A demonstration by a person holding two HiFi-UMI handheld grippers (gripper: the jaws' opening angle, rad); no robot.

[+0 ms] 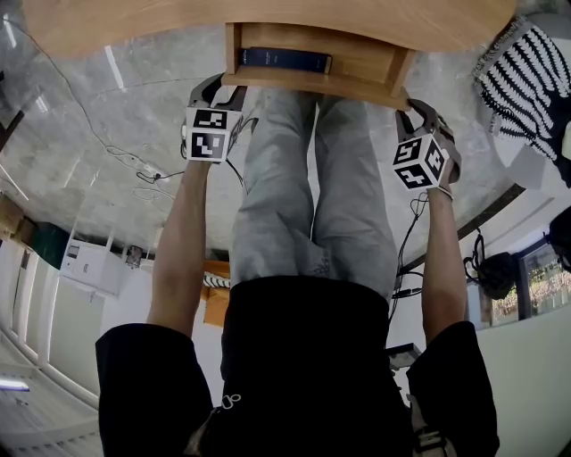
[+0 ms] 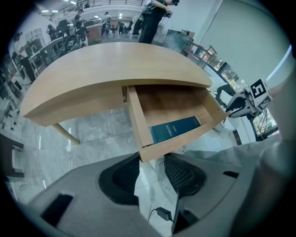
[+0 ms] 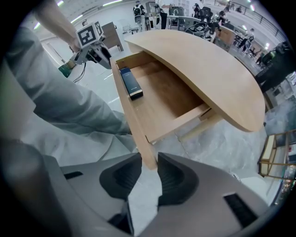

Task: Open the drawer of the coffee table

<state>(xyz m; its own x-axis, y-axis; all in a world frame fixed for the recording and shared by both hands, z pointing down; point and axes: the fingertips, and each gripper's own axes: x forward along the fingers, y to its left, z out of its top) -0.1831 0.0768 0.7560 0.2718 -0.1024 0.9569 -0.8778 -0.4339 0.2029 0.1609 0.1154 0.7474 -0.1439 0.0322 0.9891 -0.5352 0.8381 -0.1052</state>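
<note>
The light wooden coffee table [image 1: 268, 20] has its drawer [image 1: 321, 84] pulled out toward me, and a dark blue book [image 1: 285, 60] lies inside. My left gripper [image 1: 227, 89] sits at the left end of the drawer front [image 2: 185, 139]. Its pads [image 2: 126, 176] close on that corner. My right gripper [image 1: 412, 112] points down at the other end. There the end of the drawer front [image 3: 129, 111] stands between its pads [image 3: 172, 178], which lie against both faces. The book [image 3: 131, 83] shows in both gripper views [image 2: 175, 128].
My legs in grey trousers [image 1: 312, 196] stand right behind the open drawer. A black-and-white striped cloth [image 1: 522, 76] lies at the right of the table. Cables [image 1: 143, 165] trail over the marble floor at the left. Desks and people fill the far background.
</note>
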